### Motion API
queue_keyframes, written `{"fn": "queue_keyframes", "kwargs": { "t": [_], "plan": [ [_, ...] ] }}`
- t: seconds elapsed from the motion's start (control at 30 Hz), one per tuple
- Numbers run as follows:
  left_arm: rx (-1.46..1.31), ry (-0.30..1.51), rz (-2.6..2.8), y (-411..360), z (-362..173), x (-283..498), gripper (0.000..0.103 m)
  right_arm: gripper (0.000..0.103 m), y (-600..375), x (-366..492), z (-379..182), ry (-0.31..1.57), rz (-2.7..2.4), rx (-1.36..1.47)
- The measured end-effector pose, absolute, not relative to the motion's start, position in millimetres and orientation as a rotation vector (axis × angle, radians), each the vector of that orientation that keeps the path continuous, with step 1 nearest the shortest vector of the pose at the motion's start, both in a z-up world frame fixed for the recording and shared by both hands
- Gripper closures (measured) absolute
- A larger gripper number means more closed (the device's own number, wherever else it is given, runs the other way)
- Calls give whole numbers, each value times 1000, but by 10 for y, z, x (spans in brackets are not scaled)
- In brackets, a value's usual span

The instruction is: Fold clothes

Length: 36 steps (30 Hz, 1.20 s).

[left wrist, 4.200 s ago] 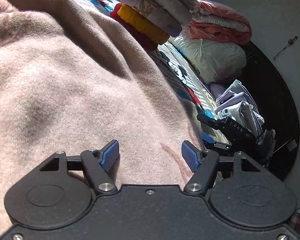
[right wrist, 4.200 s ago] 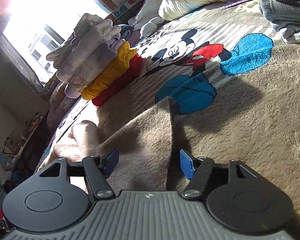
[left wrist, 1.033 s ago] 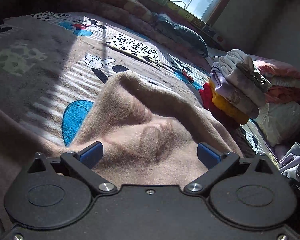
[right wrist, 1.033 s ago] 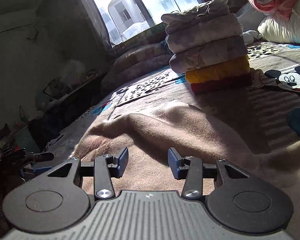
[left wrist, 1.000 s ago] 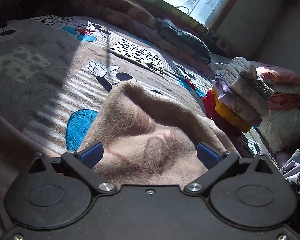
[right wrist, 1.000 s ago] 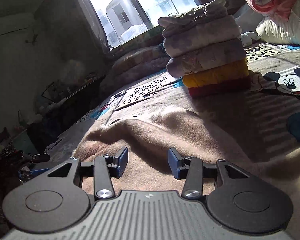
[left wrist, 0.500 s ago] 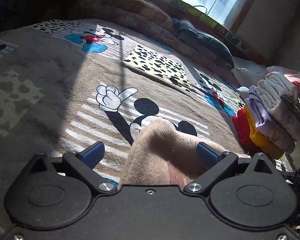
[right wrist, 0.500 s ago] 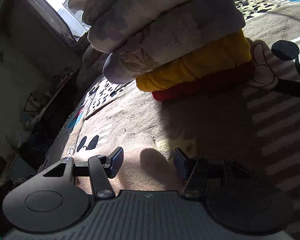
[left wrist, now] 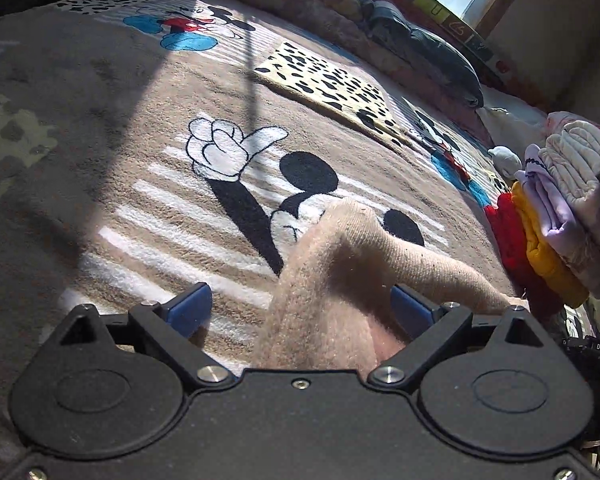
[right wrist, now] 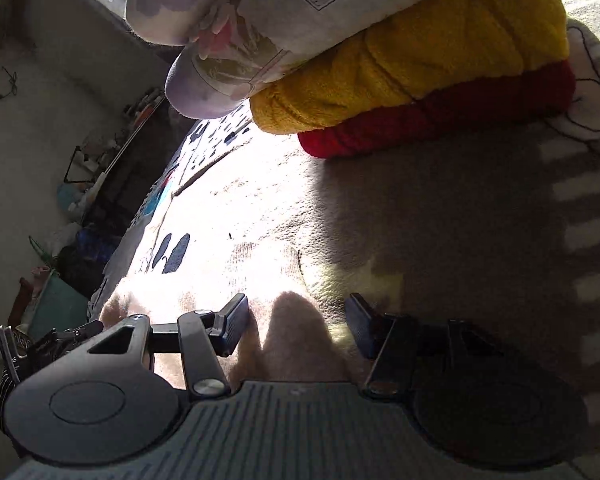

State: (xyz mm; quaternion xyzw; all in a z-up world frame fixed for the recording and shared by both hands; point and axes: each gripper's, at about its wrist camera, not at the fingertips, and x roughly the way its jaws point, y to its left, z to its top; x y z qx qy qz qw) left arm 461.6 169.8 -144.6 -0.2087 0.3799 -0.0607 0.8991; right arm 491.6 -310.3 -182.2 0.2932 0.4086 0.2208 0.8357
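- The left gripper stands wide, its blue-padded fingers far apart, tilted down over the bed at a low angle.
- A soft pinkish-beige knit garment rises in a hump between those fingers, nearer the 3 o'clock one; whether it touches that pad I cannot tell.
- Under it lies a tan plush cartoon-mouse blanket, with the white gloved hand print at 11 o'clock.
- At 3 o'clock in the left view stands a stack of folded clothes: red at the bottom, yellow above, pale lilac and cream on top.
- The right gripper is moderately parted, rolled to one side and held low above the blanket.
- The garment's ribbed cuff lies in glare just ahead of its fingers, a fold reaching back between them.
- The stack fills 12 to 2 o'clock, close by.
- Against a second ago, the garment's broad spread has shrunk to a narrow hump in the left view, and the right gripper has come much nearer the stack.
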Motion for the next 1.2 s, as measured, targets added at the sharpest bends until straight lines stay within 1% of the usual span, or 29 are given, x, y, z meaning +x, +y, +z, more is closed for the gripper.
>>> {"fn": "queue_keyframes", "kwargs": {
  "t": [0.03, 0.07, 0.1, 0.17, 0.27, 0.37, 0.4, 0.47, 0.5, 0.53, 0.57, 0.6, 0.67, 0.83, 0.87, 0.93, 0.97, 1.0, 1.03, 1.07, 1.1, 1.13, 1.17, 1.2],
  "plan": [
    [-420, 790, -124, 1672, -1458, 4617, 7, 68, -3062, 4910, -1808, 867, 455, 593],
    [-410, 791, -123, 1652, -1463, 4617, 7, 79, -3020, 4884, -1788, 859, 449, 570],
    [-401, 791, -122, 1635, -1465, 4616, 7, 84, -2978, 4846, -1760, 844, 445, 547],
    [-400, 787, -129, 1630, -1464, 4603, 7, 88, -2916, 4747, -1675, 797, 427, 506],
    [-405, 789, -133, 1651, -1484, 4586, 11, 91, -2905, 4477, -1376, 628, 353, 452],
    [-403, 794, -135, 1649, -1501, 4595, 12, 94, -2756, 4320, -1133, 501, 210, 200],
    [-402, 796, -135, 1645, -1505, 4601, 12, 94, -2727, 4384, -1183, 529, 168, 148],
    [-387, 799, -136, 1626, -1507, 4605, 12, 92, -2793, 4623, -1502, 693, 139, 189],
    [-380, 800, -137, 1620, -1506, 4604, 12, 82, -2825, 4642, -1585, 714, 130, 201],
    [-388, 798, -139, 1634, -1501, 4604, 12, 75, -2860, 4605, -1592, 695, 129, 220],
    [-402, 797, -142, 1655, -1495, 4605, 12, 71, -2902, 4571, -1571, 678, 140, 249],
    [-429, 795, -145, 1697, -1486, 4614, 12, 64, -2967, 4554, -1555, 667, 149, 292],
    [-461, 783, -151, 1755, -1442, 4621, 12, 59, -3112, 4547, -1538, 653, 159, 387],
    [-540, 751, -181, 1872, -1337, 4693, 12, 58, -3153, 4758, -1575, 724, 203, 459],
    [-562, 747, -183, 1900, -1331, 4731, 12, 55, -3160, 4801, -1592, 742, 216, 488],
    [-602, 751, -197, 1940, -1355, 4811, 12, 55, -3199, 4912, -1680, 768, 235, 580],
    [-613, 764, -216, 1933, -1391, 4864, 17, 54, -3223, 4951, -1728, 771, 238, 623],
    [-622, 778, -232, 1922, -1428, 4914, 25, 54, -3242, 4977, -1771, 769, 243, 662],
    [-621, 789, -233, 1901, -1464, 4949, 28, 55, -3239, 4982, -1805, 758, 250, 685],
    [-619, 795, -235, 1877, -1493, 4967, 41, 70, -3197, 4978, -1823, 751, 260, 674],
    [-616, 798, -256, 1840, -1524, 4978, 69, 90, -3137, 4974, -1831, 750, 271, 646],
    [-614, 798, -281, 1803, -1549, 4983, 82, 92, -3082, 4953, -1834, 739, 282, 624],
    [-613, 789, -317, 1768, -1554, 4969, 93, 94, -3038, 4908, -1824, 719, 294, 611],
    [-614, 772, -353, 1740, -1547, 4948, 94, 94, -3017, 4844, -1794, 690, 297, 606]
  ]
}}
